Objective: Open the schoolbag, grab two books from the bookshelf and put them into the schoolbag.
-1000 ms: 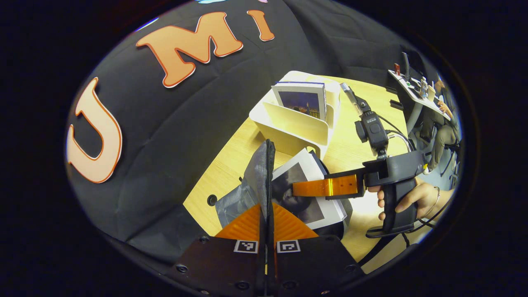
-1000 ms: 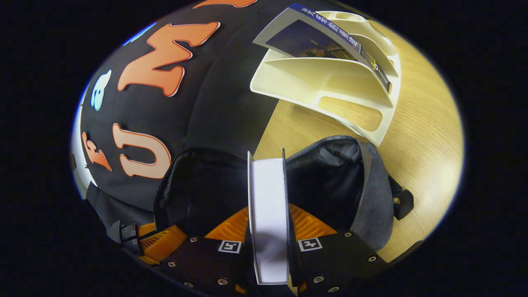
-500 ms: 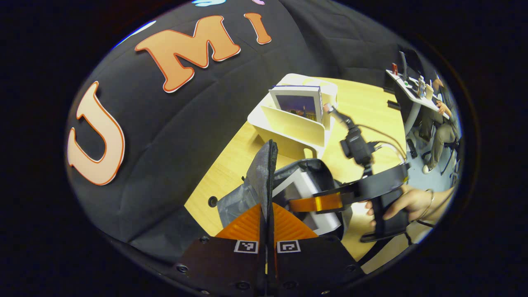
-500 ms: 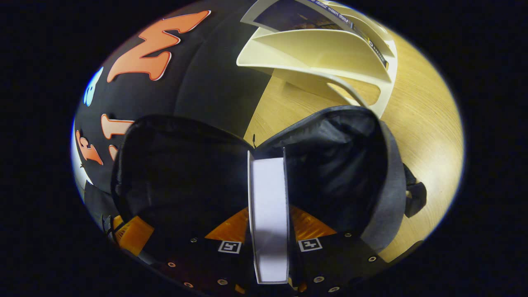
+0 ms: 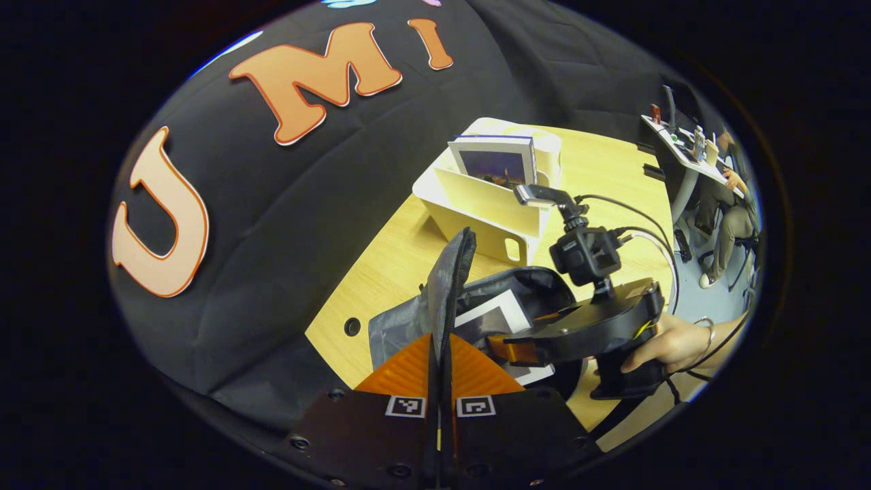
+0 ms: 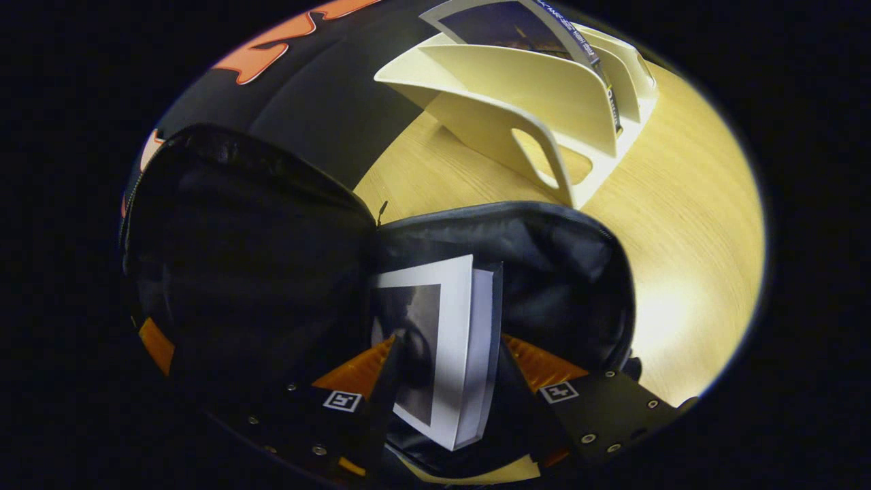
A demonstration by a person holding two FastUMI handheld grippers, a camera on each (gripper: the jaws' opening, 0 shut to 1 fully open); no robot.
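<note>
The grey schoolbag (image 5: 401,327) lies unzipped on the wooden table. My left gripper (image 5: 441,340) is shut on the raised edge of its flap (image 5: 449,272), holding it up. Inside the bag's dark opening (image 6: 544,272) a white book with a dark cover picture (image 6: 442,340) leans tilted. My right gripper (image 6: 446,367) stands open around it, fingers apart on either side of the book; it also appears as the right gripper (image 5: 517,348) reaching into the bag, held by a hand (image 5: 670,340). Behind stands the cream bookshelf (image 6: 517,102), holding another book (image 5: 497,160).
Light wooden tabletop (image 6: 680,238) stretches to the right of the bag, with a round hole (image 5: 350,328) near its left edge. The black cloth wall runs close behind the bag and the shelf. Far right, a person sits at a desk (image 5: 728,204).
The right gripper went down into the bag with the white book and opened; the book now leans tilted between its fingers. The left gripper kept hold of the flap.
</note>
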